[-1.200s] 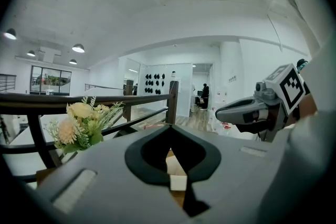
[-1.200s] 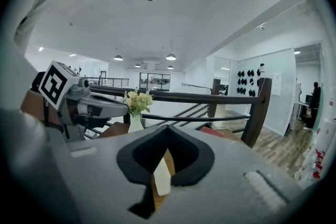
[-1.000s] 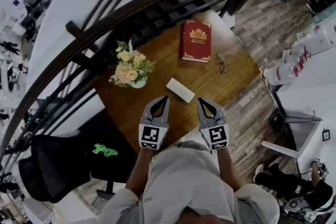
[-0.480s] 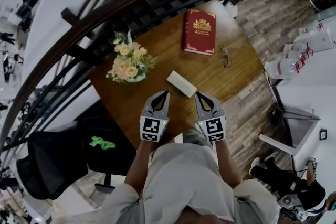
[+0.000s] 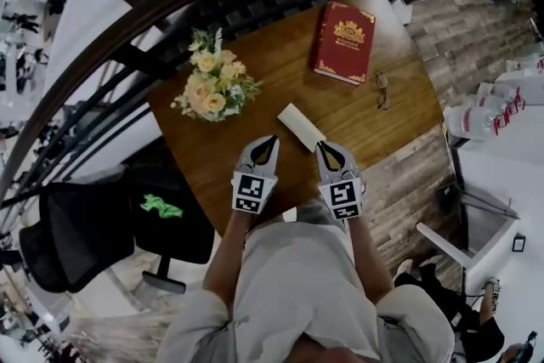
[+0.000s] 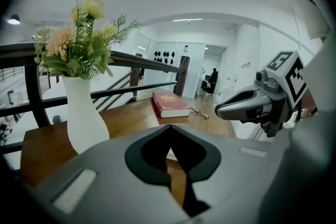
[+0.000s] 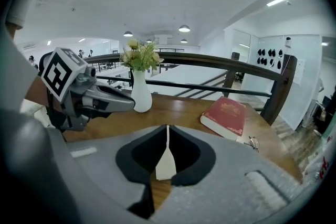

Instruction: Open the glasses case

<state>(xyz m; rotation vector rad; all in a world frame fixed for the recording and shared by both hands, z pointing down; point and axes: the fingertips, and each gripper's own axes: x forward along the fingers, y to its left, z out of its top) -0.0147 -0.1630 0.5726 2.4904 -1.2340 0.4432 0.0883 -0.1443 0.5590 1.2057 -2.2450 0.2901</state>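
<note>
White glasses case [image 5: 301, 127] lies mid-frame on the wooden table [image 5: 280, 68], just above and between my left gripper [image 5: 270, 140] and right gripper [image 5: 324, 146], both sets of jaws closed tip to tip on nothing.

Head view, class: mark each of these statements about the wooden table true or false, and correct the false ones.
1. The red book lies closed on the wooden table. True.
2. The glasses sit inside the glasses case. False: they lie on the table beside the book, apart from the case.
3. The glasses case is open. False: it lies closed.
4. The flowers stand in a white vase. True.
5. The right gripper grips the case. False: its jaws are together with nothing between them.
</note>
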